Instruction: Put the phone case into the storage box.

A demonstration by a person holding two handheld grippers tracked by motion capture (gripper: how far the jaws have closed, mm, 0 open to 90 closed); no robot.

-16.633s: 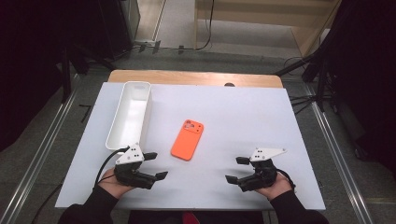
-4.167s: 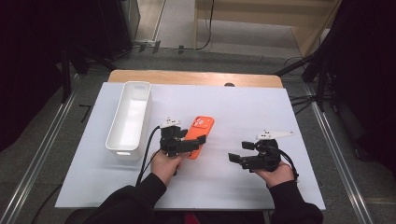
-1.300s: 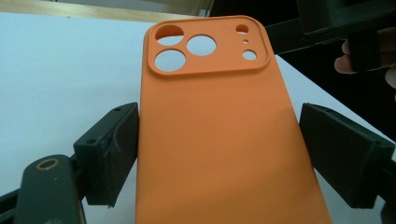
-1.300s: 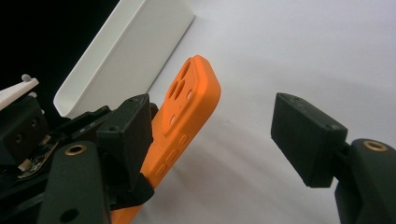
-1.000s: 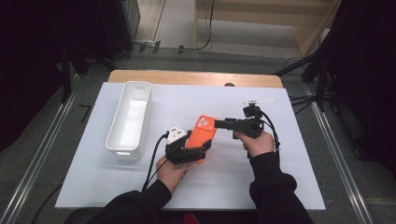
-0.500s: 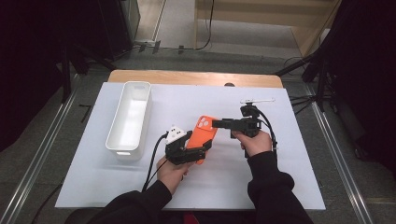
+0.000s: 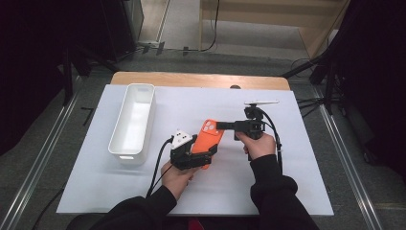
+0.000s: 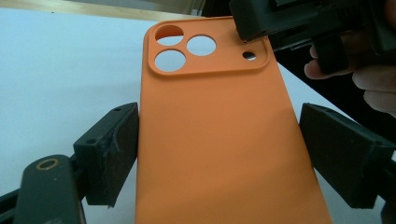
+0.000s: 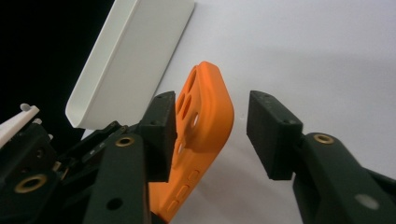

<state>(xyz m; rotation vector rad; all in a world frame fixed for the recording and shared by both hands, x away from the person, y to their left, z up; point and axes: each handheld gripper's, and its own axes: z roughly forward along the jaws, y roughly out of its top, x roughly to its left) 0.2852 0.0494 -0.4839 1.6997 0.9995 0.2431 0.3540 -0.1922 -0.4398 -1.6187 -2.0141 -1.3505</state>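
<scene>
Orange phone case is mid-table, right of the white tray, lifted off the sheet I think. My left gripper straddles its near end: left pad touching, right pad apart, so probably not clamped. Right gripper is spread around the camera end. Handover step; next I close the right, then let go with the left.

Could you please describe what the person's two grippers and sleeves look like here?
Both are black handheld tools. The left gripper carries a grey three-cornered plate and trails a black cable; its square black pads sit on arms with brass-ringed holes. The right gripper has a pale flat plate on top, a looping black cable and similar blocky pads. Both sleeves are black.
</scene>
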